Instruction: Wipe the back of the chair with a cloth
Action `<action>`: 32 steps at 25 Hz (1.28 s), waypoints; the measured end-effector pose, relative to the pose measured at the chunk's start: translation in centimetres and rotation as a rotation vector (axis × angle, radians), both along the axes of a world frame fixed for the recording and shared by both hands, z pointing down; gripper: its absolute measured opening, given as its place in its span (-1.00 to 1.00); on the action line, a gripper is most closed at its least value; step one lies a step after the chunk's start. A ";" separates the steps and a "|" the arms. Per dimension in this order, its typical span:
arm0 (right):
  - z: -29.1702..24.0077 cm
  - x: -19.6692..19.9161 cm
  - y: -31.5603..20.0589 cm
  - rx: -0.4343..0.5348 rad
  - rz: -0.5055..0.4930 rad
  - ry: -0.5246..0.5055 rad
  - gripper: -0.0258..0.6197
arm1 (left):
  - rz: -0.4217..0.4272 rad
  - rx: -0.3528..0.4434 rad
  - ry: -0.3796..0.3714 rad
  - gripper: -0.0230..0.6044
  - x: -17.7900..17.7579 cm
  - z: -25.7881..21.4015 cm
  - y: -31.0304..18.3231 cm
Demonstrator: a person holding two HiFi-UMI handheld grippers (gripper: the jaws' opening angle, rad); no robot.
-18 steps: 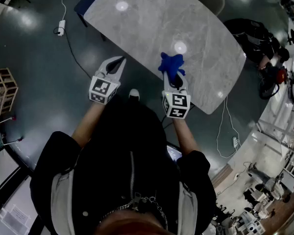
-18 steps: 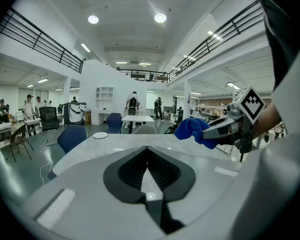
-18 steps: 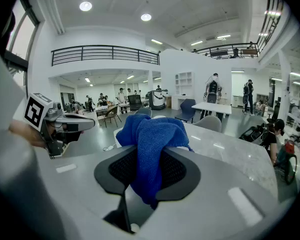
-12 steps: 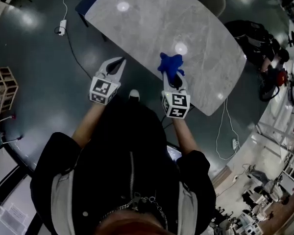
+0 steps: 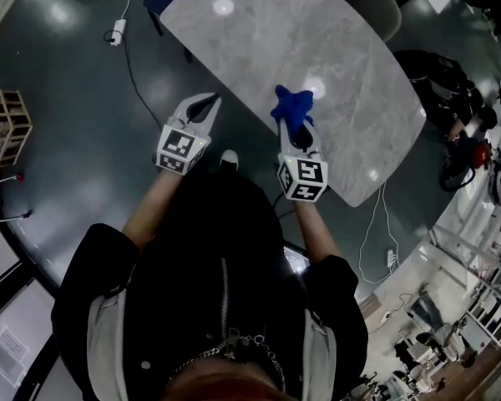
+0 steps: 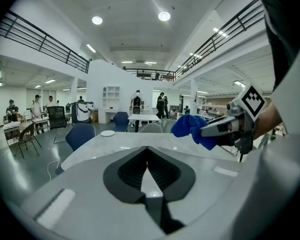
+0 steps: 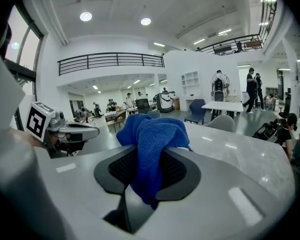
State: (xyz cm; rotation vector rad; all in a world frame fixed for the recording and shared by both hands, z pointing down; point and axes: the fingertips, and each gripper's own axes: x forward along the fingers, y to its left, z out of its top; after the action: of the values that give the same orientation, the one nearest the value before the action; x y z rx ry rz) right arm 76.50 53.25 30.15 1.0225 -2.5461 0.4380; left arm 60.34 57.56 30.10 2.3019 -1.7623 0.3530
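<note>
My right gripper (image 5: 297,130) is shut on a blue cloth (image 5: 290,107), held over the near edge of a grey marble table (image 5: 250,40). The cloth (image 7: 151,139) bunches up between the jaws and hangs down from them. My left gripper (image 5: 204,105) is shut with nothing in it and hovers over the floor just left of the table edge. A grey chair (image 5: 374,5) stands at the table's far side, mostly hidden by the tabletop. The right gripper view shows that grey chair (image 7: 222,122) across the table, and the left gripper (image 7: 85,130) at the left.
A cable and power strip (image 5: 117,32) lie on the dark floor at the far left. A wooden crate (image 5: 2,128) stands at the left edge. Dark bags and gear (image 5: 438,73) sit right of the table. A blue chair (image 6: 81,134) stands by the table's left end.
The head view has shifted slightly, so the table sits a little higher and further right. Both grippers keep nearly the same places, the right still shut on the cloth.
</note>
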 end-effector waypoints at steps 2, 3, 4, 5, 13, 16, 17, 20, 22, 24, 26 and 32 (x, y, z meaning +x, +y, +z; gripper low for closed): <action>0.1 -1.3 0.0 -0.009 -0.026 -0.005 -0.59 | -0.016 -0.003 0.007 -0.90 -0.9 0.0 0.1; 0.1 -1.9 0.1 -0.013 -0.040 -0.011 -0.59 | -0.025 -0.004 0.010 -0.90 -1.4 0.1 0.2; 0.1 -2.6 0.2 -0.015 -0.055 -0.015 -0.59 | -0.034 -0.004 0.013 -0.90 -1.8 0.1 0.2; 0.1 -3.2 0.2 -0.017 -0.068 -0.016 -0.59 | -0.043 -0.003 0.016 -0.90 -2.3 0.2 0.3; 0.9 -10.4 -0.2 -0.046 -0.129 -0.017 -0.58 | -0.099 -0.014 0.045 -0.90 -8.6 1.3 0.7; 1.0 -14.0 -0.8 -0.043 -0.152 -0.008 -0.59 | -0.120 -0.020 0.059 -0.90 -12.0 1.7 0.4; 0.9 -15.5 -1.1 -0.043 -0.158 -0.005 -0.58 | -0.125 -0.022 0.061 -0.90 -13.3 1.8 0.1; 0.6 -20.0 -2.0 -0.044 -0.171 -0.005 -0.58 | -0.128 -0.026 0.060 -0.90 -17.3 1.7 -0.7; 0.4 -23.1 -2.6 -0.048 -0.171 -0.005 -0.58 | -0.121 -0.019 0.055 -0.89 -20.0 1.7 -1.2; 0.3 -26.5 -3.2 -0.052 -0.170 -0.003 -0.58 | -0.112 -0.014 0.054 -0.88 -23.0 1.5 -1.8; 0.1 -30.1 -3.6 -0.055 -0.176 0.000 -0.58 | -0.106 -0.014 0.058 -0.87 -26.1 1.2 -2.2; -0.8 -39.2 -3.7 -0.039 -0.215 0.008 -0.58 | -0.097 -0.016 0.040 -0.87 -34.0 0.7 -2.7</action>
State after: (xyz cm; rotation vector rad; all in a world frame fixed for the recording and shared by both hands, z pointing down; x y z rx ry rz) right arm 37.26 49.52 29.34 0.7244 -2.5932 0.4198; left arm 26.32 54.84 30.77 2.1880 -1.8367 0.3007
